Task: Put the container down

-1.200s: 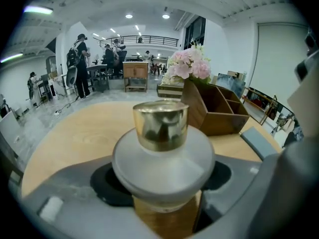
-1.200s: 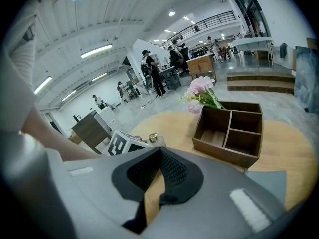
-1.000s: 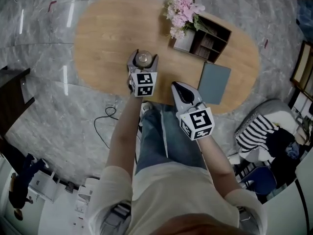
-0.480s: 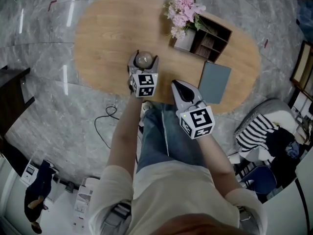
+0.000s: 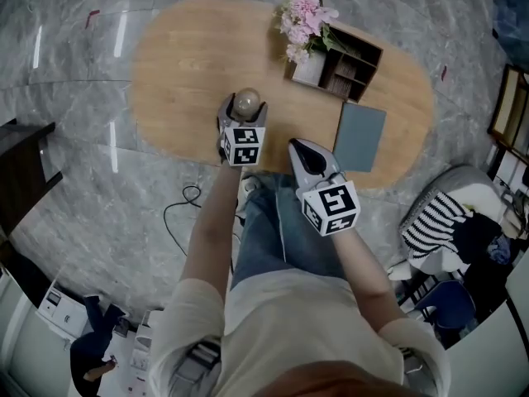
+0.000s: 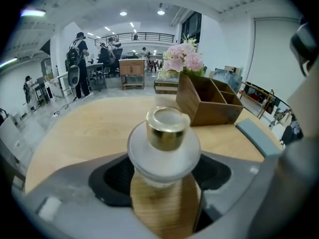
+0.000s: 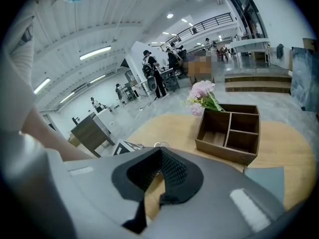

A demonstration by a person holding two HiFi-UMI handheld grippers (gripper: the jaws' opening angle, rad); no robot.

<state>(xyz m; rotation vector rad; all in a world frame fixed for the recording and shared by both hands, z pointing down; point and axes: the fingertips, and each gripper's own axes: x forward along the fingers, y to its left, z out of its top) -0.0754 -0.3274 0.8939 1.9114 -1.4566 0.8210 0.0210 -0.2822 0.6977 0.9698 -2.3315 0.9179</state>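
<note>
One oval wooden table [image 5: 190, 64], marble floor [image 5: 83, 188]

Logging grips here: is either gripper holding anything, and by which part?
The left gripper holds the container by the sides of its white lower body, under the gold cap. The right gripper holds nothing.

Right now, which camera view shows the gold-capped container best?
The left gripper view: the container sits close, cap and white body clear. The head view shows only its top; the right gripper view misses it.
</note>
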